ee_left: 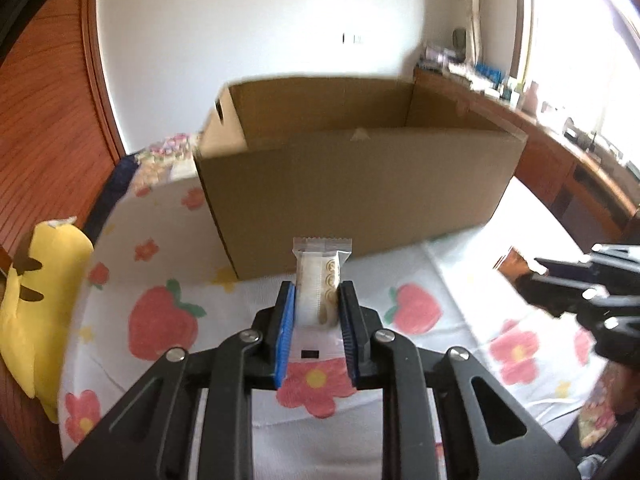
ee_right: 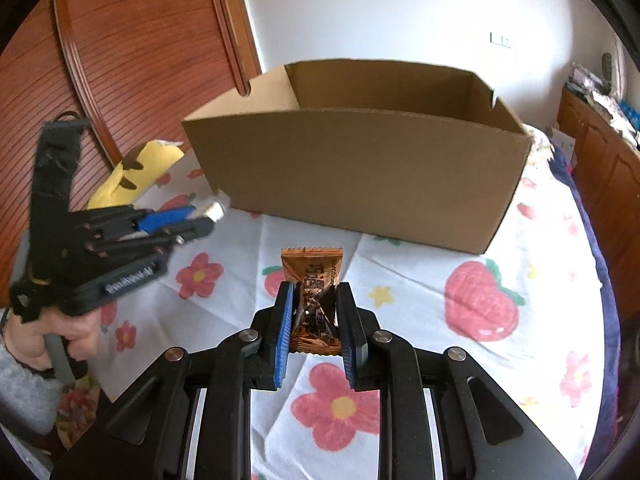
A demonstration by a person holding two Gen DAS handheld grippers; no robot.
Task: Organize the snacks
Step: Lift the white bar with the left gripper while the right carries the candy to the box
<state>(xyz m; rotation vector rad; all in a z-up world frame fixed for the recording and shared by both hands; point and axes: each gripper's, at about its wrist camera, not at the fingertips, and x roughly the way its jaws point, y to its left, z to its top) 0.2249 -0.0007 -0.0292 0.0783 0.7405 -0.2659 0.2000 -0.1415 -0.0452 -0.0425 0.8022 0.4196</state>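
Note:
My left gripper (ee_left: 317,300) is shut on a white snack packet (ee_left: 320,280) with round cookie pictures, held above the flowered cloth just in front of the open cardboard box (ee_left: 360,184). My right gripper (ee_right: 314,300) is shut on a brown-orange snack packet (ee_right: 314,280), also held short of the box (ee_right: 360,180). The left gripper shows in the right wrist view (ee_right: 208,216) at the left, with the white packet's end (ee_right: 218,209) near the box's front corner. The right gripper's body (ee_left: 584,284) shows at the right edge of the left wrist view.
The bed carries a white cloth with strawberries and flowers (ee_right: 480,304). A yellow plush toy (ee_left: 44,288) lies at the left edge by the wooden headboard (ee_left: 44,128). A wooden cabinet (ee_left: 560,160) with small items stands at the right under a window.

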